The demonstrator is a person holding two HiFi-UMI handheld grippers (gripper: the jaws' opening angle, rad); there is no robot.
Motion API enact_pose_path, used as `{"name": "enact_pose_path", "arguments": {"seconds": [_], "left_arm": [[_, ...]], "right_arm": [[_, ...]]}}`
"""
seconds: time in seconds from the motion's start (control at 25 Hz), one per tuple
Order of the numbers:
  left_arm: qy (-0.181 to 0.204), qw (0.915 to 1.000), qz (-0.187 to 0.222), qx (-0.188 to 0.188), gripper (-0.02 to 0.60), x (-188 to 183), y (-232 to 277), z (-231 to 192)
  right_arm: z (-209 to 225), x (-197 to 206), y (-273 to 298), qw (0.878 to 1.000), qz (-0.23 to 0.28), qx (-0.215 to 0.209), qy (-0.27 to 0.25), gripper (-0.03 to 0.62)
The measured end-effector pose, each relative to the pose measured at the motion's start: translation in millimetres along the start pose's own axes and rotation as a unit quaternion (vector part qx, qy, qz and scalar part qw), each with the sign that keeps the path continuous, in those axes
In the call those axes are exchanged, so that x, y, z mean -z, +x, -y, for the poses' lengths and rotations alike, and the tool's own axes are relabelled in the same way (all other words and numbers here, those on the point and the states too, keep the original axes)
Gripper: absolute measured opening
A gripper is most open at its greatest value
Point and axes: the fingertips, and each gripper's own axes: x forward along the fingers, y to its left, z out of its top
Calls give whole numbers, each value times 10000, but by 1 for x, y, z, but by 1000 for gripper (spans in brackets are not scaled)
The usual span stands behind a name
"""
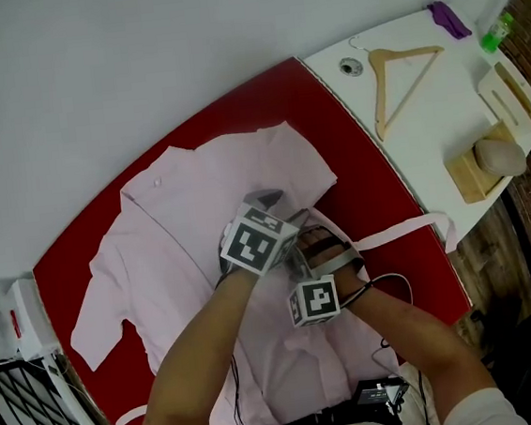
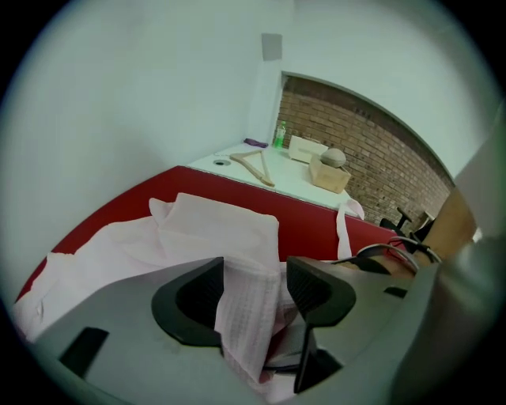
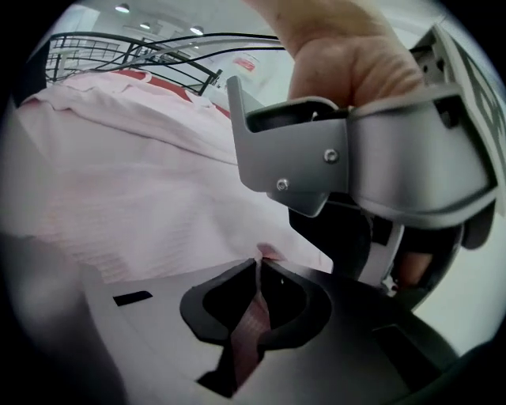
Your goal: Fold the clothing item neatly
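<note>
overhead, we see a red bench [image 1: 244, 100] set against a white wall, with a white bench [image 1: 428, 143] beside it carrying a wooden hanger [image 1: 400, 77]; a brick wall [image 2: 371, 154] stands beyond. the pink shirt [image 1: 175, 245] lies spread across the red bench. our left gripper [image 2: 254, 273] has its jaws spread, a fold of the shirt between them, against one jaw only. our right gripper [image 3: 259, 273] has its jaws pressed together, pinching a strip of the shirt.

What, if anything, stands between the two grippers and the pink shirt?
Nothing visible does. The right gripper is shut on a fold of the pink shirt, and the left gripper has shirt fabric hanging between its open jaws.
</note>
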Motion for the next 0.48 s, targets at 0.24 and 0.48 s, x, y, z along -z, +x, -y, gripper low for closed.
{"name": "enact_pose_path", "arguments": {"seconds": [0.24,0.48], "left_arm": [[-313,9983,-351,-336,247,15,9,-14],[-694,9951,215,-674,89,12,-13,-34]], "right_arm": [[-1,-2,0,9995,16,171,-265,31],[-1,-1,-1,9998,41,135,-148,31]]}}
